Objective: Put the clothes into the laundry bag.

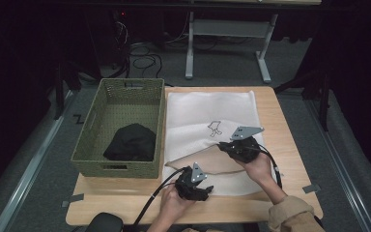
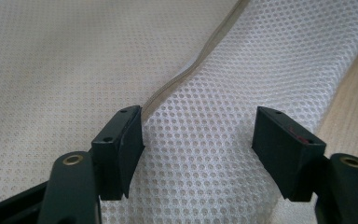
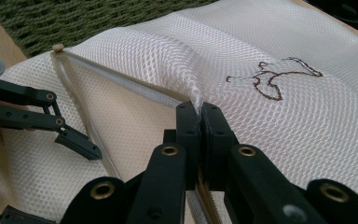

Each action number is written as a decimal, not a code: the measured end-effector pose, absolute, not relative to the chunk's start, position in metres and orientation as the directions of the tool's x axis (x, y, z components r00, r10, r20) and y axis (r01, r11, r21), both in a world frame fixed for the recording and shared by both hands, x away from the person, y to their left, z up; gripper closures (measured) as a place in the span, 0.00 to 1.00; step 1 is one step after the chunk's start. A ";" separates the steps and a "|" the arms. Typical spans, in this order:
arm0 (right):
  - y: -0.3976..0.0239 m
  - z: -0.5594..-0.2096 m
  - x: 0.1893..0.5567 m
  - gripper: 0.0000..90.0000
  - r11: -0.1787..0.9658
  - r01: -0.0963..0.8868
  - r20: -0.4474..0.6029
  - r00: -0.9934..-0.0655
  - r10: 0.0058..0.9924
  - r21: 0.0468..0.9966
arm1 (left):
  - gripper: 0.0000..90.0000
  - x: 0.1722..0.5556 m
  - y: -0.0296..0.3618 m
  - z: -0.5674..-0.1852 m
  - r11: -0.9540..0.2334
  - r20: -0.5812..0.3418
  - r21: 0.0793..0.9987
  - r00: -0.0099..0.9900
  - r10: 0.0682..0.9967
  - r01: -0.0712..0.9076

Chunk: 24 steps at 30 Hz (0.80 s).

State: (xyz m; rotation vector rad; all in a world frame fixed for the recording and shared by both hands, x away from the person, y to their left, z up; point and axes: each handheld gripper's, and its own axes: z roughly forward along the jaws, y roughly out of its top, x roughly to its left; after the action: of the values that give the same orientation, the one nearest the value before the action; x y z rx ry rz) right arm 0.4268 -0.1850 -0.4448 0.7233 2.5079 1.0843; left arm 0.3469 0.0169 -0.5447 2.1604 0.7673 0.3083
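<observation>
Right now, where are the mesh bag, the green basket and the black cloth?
mesh bag [image 1: 207, 108], high view, flat upper panel.
green basket [image 1: 160, 121], high view, right wall.
black cloth [image 1: 131, 141], high view, middle of the bundle.

I am working in what looks like a lab or test room, not a home. My wooden table [image 1: 290, 145] stands on grey carpet [image 1: 222, 67], its corners marked with strips of tape [image 1: 311, 188]. Behind it, loose cables [image 1: 145, 60] trail across the floor beside a metal desk frame [image 1: 228, 43], with dark surroundings all round.
</observation>
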 end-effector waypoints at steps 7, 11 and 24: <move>-0.184 -0.439 0.427 0.98 0.578 0.315 -0.085 -0.825 0.559 0.753 | 0.37 0.347 0.017 -0.545 -0.491 -0.036 0.762 0.786 0.618 0.421; -0.183 -0.436 0.428 0.98 0.579 0.310 -0.086 -0.827 0.556 0.754 | 0.37 0.347 0.017 -0.545 -0.492 -0.036 0.762 0.785 0.618 0.421; -0.182 -0.424 0.430 0.98 0.564 0.308 -0.082 -0.824 0.561 0.766 | 0.37 0.347 0.017 -0.545 -0.493 -0.031 0.763 0.785 0.619 0.419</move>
State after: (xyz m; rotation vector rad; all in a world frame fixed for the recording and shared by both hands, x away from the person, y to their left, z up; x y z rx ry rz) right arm 0.4299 -0.1824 -0.4238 0.7130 2.4847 1.1265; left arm 0.3468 0.0170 -0.5447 2.1610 0.7671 0.3142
